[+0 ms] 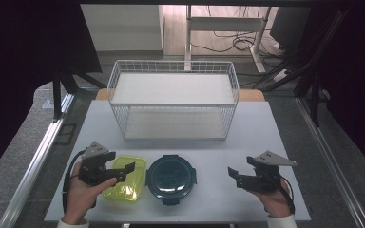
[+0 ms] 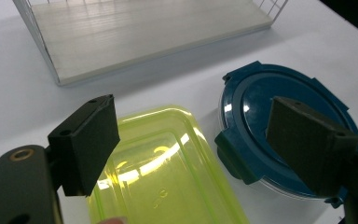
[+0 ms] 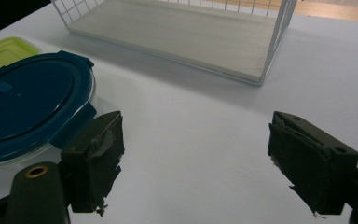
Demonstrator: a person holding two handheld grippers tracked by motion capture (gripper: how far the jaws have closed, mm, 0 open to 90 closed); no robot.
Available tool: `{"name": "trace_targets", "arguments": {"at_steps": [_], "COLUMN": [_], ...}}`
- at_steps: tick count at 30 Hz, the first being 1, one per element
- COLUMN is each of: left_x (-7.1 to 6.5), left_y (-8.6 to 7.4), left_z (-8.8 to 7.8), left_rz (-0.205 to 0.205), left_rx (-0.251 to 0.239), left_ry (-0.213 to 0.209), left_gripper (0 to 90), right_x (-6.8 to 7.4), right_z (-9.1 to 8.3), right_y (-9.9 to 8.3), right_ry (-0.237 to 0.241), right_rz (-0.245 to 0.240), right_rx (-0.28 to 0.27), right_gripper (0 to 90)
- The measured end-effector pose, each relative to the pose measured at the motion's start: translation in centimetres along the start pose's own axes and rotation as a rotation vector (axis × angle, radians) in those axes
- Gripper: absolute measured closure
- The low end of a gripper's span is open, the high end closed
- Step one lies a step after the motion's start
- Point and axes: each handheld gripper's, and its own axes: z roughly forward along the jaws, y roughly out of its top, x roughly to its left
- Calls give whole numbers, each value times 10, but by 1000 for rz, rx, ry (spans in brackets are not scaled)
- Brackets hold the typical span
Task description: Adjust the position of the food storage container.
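Across the far half of the white table [image 1: 266,142] stands a white wire two-tier rack with pale shelf boards [image 1: 173,97], nothing on either shelf. Nearer the person, side by side and just about touching, lie a translucent yellow-green rectangular plastic container [image 1: 132,189] and a round clear container with a dark teal clip-on lid [image 1: 171,178]. The yellow-green one's long axis runs roughly front to back, tilted a bit.

Left gripper [image 1: 123,172] hovers right over the yellow-green container, jaws spread wide, nothing between the pads; in the left gripper view the container [image 2: 168,172] sits directly ahead and below, the teal lid [image 2: 261,121] off towards the right jaw.

Right gripper [image 1: 235,177] hangs over bare table, jaws also spread, gripping nothing, well apart from the teal-lidded container, which lies to its left [image 3: 28,102].

Left hand is clearly nearer to both containers; likely it takes the yellow-green one first, dropping almost straight down.
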Motion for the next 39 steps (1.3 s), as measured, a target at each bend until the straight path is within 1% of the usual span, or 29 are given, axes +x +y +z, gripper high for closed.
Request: {"name": "trace_targets", "arguments": {"at_steps": [3, 6, 8, 9, 11, 13, 15, 16, 19, 24, 26, 28, 31, 33, 34, 36, 37, 38, 39], "left_x": [-1, -1, 0, 0, 0, 0, -1, -2, -5, -6, -5, -4, -2, -2, -3, -5, -5, -6, -6], "left_y": [1, -1, -2, -4, -5, -4, -2, -1, 0, 1, 0, -1, -1, -2, -3, -4, -4, -5, -5], "left_z": [1, 1, 1, 2, 1, -2, -5, -6, -7, -4, -4, -4, -8, -10, -11, -11, -11, -11, -10], "left_rz": [3, -6, -4, -5, -9, -15, -22, -21, -18, -22, -20, -25, -47, -52, -46, -30, -30, -14, -14], "left_rx": [5, 3, 10, 18, 18, 3, -12, -18, -21, -16, -14, -12, -6, 1, 29, 50, 50, 69, 78], "left_ry": [1, -16, -15, -7, -6, -14, -20, -17, -8, -12, 7, 15, 16, 11, -9, -14, -14, -19, -23], "left_gripper": [166, 171, 171, 172, 172, 172, 172, 174, 184, 211, 233, 248, 289, 315, 373, 443, 488, 549, 597], "right_x": [1, 2, 1, 2, 3, 6, 12, 17, 21, 17, 15, 14, 11, 11, 12, 12, 12, 12, 13], "right_z": [1, 1, 1, 1, 1, 0, -2, -4, -7, -11, -10, -10, -7, -6, -6, -7, -7, -7, -7], "right_y": [0, 0, 0, 1, 1, 2, 3, 5, 5, 5, 5, 5, 5, 5, 5, 6, 6, 7, 7], "right_ry": [8, 1, 3, -4, -7, -10, -6, -8, -1, -12, -20, -26, -35, -38, -39, -38, -38, -39, -40], "right_rz": [3, 5, 9, 11, 12, 15, 5, -7, -10, 7, 11, 15, 24, 24, 19, 18, 18, 18, 18], "right_rx": [7, 13, 13, 13, 14, 7, 5, 3, -1, -8, -8, -3, 10, 14, 15, 15, 15, 14, 15], "right_gripper": [204, 207, 208, 210, 213, 223, 226, 229, 233, 234, 234, 235, 236, 236, 236, 236, 236, 236, 236]}}
